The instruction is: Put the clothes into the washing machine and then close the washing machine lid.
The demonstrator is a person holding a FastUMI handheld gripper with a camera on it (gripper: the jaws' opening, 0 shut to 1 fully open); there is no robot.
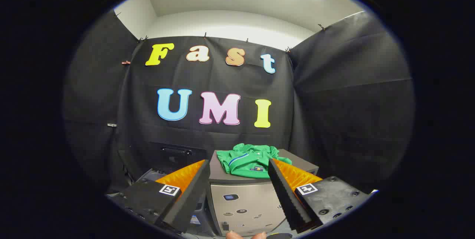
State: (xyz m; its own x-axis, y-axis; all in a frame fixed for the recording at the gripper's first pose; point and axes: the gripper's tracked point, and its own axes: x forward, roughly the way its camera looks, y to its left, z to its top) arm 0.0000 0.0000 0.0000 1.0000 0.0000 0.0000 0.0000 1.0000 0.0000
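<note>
Inside the black-draped booth, your tool (237,179) hovers level, spread wide, before the washing machine (245,202) carrying green clothes (246,159).

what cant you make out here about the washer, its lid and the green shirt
- Washing machine, gripper view: its lid state cannot be judged; the green shirt covers part of the top, and the open gripper fingers hide both sides.
- Dark unit beyond the left finger: too dim to identify.
- Shirt's far side: hidden by its own folds.
- Stickers on the machine's front: too small to read.
- Fingertips below the machine: cut off by the view's edge.
</note>
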